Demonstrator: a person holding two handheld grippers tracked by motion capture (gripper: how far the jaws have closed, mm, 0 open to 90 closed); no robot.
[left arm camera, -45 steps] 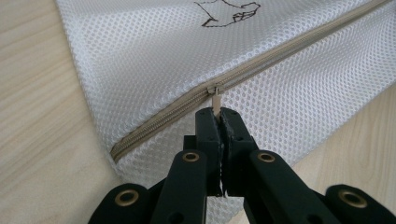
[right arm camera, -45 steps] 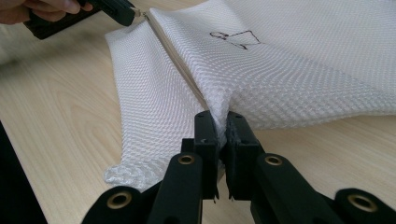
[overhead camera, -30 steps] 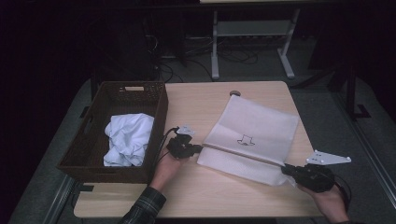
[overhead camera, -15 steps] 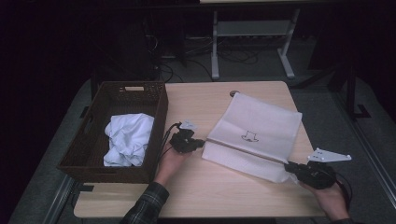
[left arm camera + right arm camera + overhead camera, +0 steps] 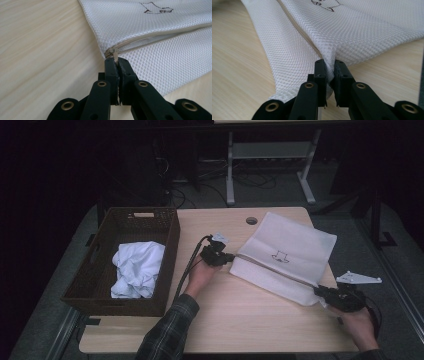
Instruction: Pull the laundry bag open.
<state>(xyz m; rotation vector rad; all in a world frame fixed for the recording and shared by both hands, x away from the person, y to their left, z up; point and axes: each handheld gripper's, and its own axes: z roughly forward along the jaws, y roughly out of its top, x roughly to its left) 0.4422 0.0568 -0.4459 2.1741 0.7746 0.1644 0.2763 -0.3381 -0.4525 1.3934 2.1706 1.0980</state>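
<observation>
White mesh bag [image 5: 290, 252] lies flat on the right half of the table [image 5: 240, 320], its zip [image 5: 160, 33] running between the two tools: the left gripper [image 5: 117, 65] is clamped on the zip pull [image 5: 115, 54] at the bag's left end, while the right gripper [image 5: 329, 65] pinches the mesh at the near right corner, likely to keep the zip taut for sliding. Compared with a second ago the bag has shifted right and the right gripper sits nearer the table's edge; the basket [image 5: 75, 292] with the cloth [image 5: 136, 269] at left is unchanged
</observation>
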